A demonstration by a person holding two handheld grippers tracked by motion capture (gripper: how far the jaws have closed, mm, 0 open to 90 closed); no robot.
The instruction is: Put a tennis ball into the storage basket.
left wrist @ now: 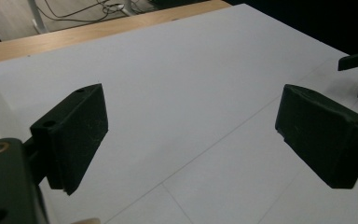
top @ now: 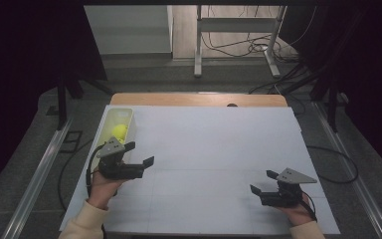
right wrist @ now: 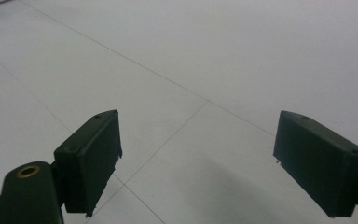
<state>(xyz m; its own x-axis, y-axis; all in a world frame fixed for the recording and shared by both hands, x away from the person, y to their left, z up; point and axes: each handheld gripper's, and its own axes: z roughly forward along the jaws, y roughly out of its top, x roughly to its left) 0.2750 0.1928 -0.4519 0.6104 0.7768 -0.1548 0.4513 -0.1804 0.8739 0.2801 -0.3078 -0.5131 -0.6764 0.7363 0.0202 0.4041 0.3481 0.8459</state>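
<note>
Bin [top: 129, 119] first, at the far left: a pale, narrow tray lying along the left edge of the white surface [top: 214, 144], its long axis running away from me, its open side up. A yellow ball [top: 119, 131] sits inside it, about midway along; being round, it points nowhere. My left gripper [top: 140, 154] hovers just beside the bin's near end, jaws wide apart with nothing between them, aimed right across the sheet. In the left gripper view the bin wall shows at the left margin, and bare white runs out to the wooden strip [left wrist: 98, 30] along the far edge. The whole middle lies free for moving. My right gripper [top: 262, 181] sits near the front right corner, jaws spread and holding nothing, pointing left over open white.
</note>
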